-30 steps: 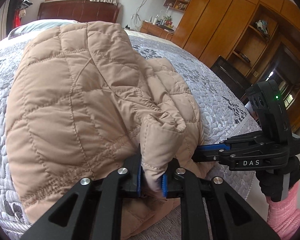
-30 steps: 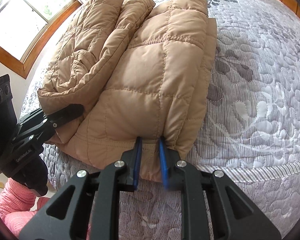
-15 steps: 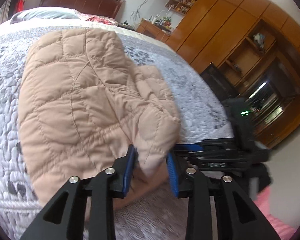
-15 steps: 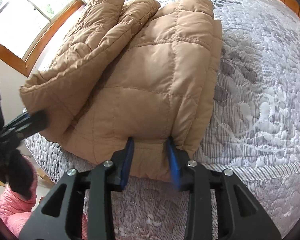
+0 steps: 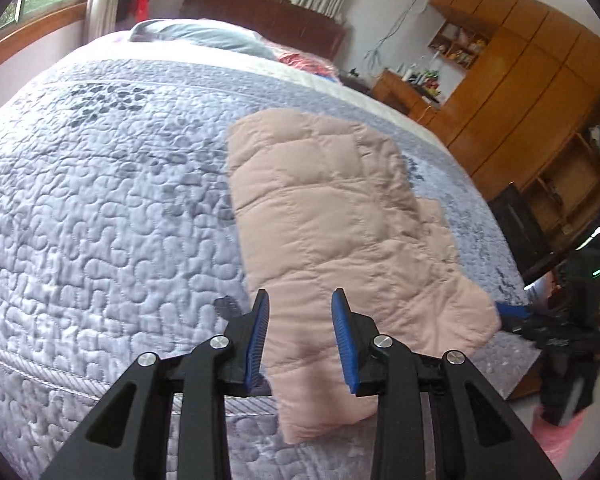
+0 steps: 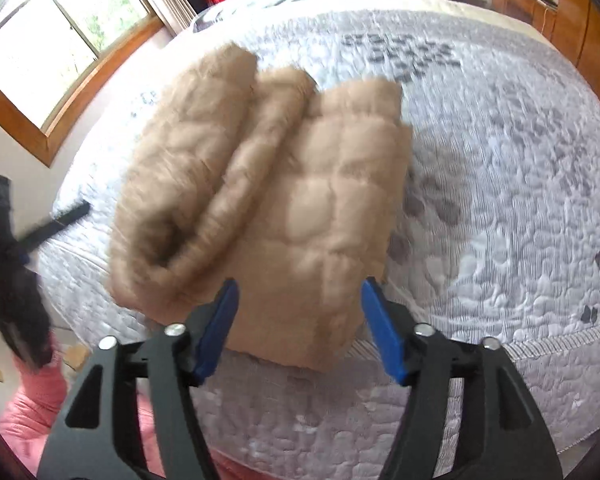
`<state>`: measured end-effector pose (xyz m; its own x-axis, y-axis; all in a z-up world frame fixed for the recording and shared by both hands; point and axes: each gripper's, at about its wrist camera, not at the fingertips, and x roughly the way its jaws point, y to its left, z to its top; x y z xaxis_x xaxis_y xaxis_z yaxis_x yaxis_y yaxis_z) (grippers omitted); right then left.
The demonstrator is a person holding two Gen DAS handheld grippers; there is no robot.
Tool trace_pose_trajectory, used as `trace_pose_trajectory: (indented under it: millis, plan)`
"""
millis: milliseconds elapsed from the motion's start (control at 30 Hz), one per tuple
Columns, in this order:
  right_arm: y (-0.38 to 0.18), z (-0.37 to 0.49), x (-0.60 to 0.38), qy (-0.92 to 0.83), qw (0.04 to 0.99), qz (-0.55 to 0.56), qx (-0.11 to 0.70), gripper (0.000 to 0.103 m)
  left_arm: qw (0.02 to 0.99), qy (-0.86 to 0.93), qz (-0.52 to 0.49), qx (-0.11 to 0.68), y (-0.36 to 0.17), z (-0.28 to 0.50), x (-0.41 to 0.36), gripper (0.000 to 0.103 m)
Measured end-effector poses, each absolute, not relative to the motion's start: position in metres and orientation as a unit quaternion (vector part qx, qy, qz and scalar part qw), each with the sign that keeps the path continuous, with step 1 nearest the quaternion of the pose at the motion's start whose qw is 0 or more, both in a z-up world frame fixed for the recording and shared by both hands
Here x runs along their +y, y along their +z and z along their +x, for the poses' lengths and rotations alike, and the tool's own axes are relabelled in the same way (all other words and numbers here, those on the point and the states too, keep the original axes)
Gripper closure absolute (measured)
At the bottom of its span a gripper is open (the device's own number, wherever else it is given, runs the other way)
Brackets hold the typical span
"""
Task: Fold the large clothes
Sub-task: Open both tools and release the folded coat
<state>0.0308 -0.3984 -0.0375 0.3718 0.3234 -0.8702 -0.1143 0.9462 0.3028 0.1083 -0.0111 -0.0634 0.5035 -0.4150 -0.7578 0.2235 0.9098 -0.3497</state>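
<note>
A folded tan quilted jacket [image 5: 340,240] lies on a bed [image 5: 100,220] covered with a grey patterned quilt, its near end draped over the bed's edge. The left gripper [image 5: 300,336] hovers above that near end, its blue-padded fingers [image 5: 257,340] apart with nothing clamped; the jacket lies beyond and below them. The right gripper [image 6: 300,328] hangs over the jacket's other near corner, its fingers [image 6: 216,328] spreading wider, clear of the fabric. A pink sleeve [image 6: 32,408] shows below the left fingers.

Quilted bedspread [image 5: 100,208], wood wardrobe [image 5: 512,72], window [image 6: 40,40], headboard [image 5: 260,12].
</note>
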Motion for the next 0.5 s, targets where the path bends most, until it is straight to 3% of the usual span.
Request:
trace_pose_trajectory:
  millis: [133,500]
  plan:
    - [-0.015,0.045,-0.384,0.164,0.815,0.111,0.544,0.018,0.860,-0.173,-0.082,0.473,-0.072,0.112,-0.013,0.069]
    - [-0.042,0.095,-0.339,0.191,0.767,0.119,0.601,0.017,0.852,-0.175,-0.075,0.487,-0.088,0.115,-0.017,0.069]
